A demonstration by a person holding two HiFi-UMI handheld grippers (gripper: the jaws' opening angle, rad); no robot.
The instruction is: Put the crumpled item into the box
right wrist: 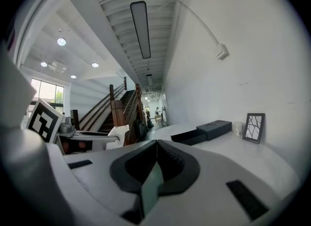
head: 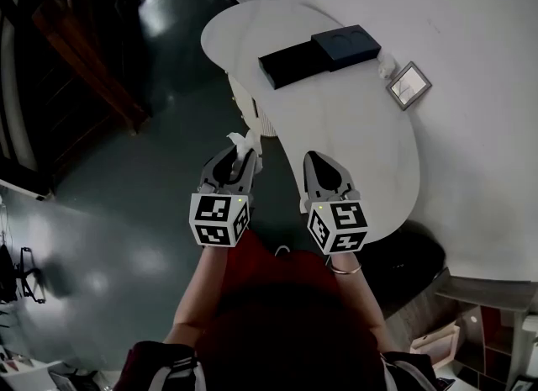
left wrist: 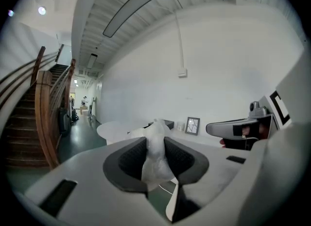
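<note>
Head view: both grippers are held low in front of the person, at the near edge of a white curved bench [head: 361,137].
Left gripper [head: 239,155]: jaws clamped on the crumpled item [head: 245,140], a white wad that sticks out past the tips. It is held above the dark floor [head: 126,171], just beside the bench edge.
Left gripper view: the wad fills the gap between the dark pads [left wrist: 127,159] and is pressed from both sides.
Right gripper [head: 313,157]: jaws closed together with nothing between them, over the near part of the bench.
Box [head: 290,63]: a dark open tray at the far end of the bench, well apart from the crumpled item.
Navy piece [head: 346,44]: touches the tray's right end and has two round recesses on its upper face.
Picture frame [head: 408,85]: near the wall, right of the navy piece, showing a branching line pattern.
Marker cubes [head: 220,219]: square black-and-white patterns on each visible face.
Staircase [left wrist: 29,123]: wooden, at the left of the left gripper view.
</note>
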